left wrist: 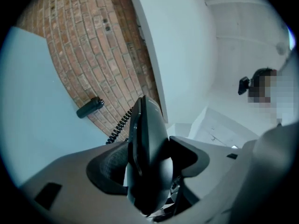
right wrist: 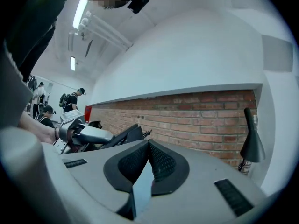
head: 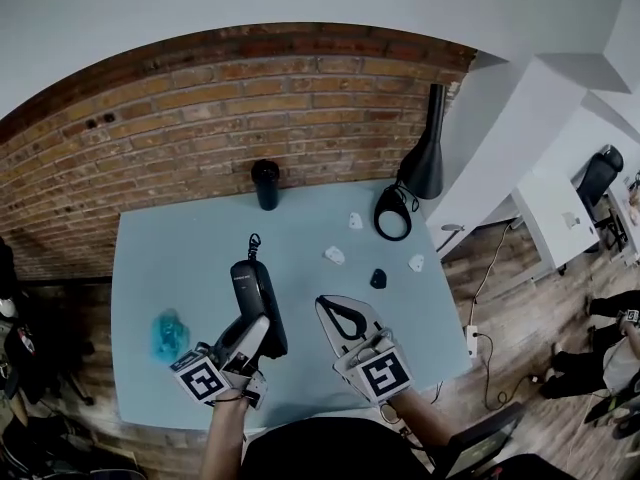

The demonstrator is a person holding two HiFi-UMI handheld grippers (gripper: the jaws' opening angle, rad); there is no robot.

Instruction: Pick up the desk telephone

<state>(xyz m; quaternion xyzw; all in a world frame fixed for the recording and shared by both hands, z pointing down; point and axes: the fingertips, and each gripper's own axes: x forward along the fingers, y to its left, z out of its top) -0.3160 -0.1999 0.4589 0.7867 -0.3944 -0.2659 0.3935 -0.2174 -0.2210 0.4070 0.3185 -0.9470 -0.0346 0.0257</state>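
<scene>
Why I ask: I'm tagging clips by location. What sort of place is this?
Likely an open office: a desk telephone held in the left gripper at a blue table, a black desk lamp by the brick wall, white desks and an office chair beyond.

Two hand-held grippers are showing, left [head: 257, 331] and right [head: 340, 313]. One telephone [head: 256, 290] is showing. On the worktop [head: 150, 258] three white bits are lying, far [head: 355, 221], middle [head: 334, 256] and right [head: 416, 263], with one black lump [head: 378, 279] and one blue wad [head: 169, 334]. One cup [head: 266, 185] and one lamp [head: 425, 158] are standing far.
</scene>
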